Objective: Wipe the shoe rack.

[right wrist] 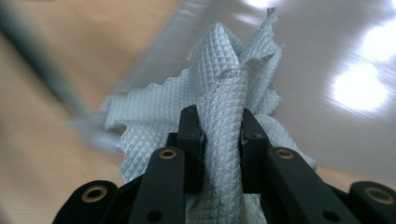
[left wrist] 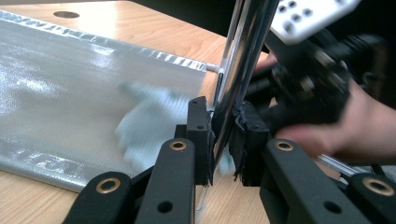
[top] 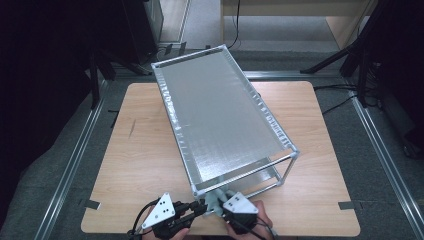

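1. From the high view we see the wooden worktop carrying a silver rack, both grippers at its near corner.
2. Our left gripper pinches the rack's chrome post between its fingers.
3. Our right gripper has its fingers clamped on a pale quilted cloth over the rack's lower shelf.

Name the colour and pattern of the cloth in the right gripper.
Pale blue cloth, diamond-quilted weave; right gripper view.
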Action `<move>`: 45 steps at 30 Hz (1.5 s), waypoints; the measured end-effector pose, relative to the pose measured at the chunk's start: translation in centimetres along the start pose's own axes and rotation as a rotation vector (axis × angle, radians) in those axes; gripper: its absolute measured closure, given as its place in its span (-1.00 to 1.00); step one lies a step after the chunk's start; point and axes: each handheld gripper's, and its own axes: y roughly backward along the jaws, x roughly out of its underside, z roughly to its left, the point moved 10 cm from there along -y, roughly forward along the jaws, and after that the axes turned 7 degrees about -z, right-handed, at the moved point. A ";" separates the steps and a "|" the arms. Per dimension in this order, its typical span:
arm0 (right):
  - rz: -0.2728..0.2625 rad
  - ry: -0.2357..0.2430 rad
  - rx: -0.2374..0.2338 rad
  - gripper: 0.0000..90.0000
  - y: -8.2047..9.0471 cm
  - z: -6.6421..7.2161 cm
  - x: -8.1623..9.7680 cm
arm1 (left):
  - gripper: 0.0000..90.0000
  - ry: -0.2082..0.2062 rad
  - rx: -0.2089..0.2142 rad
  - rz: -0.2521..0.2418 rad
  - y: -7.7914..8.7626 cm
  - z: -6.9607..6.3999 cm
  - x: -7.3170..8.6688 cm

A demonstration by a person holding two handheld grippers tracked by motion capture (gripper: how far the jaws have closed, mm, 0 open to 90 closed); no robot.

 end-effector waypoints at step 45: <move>0.042 -0.147 0.065 0.66 2.6 -5.0 0.7 | 0.76 0.005 0.000 0.005 -0.6 -0.1 0.0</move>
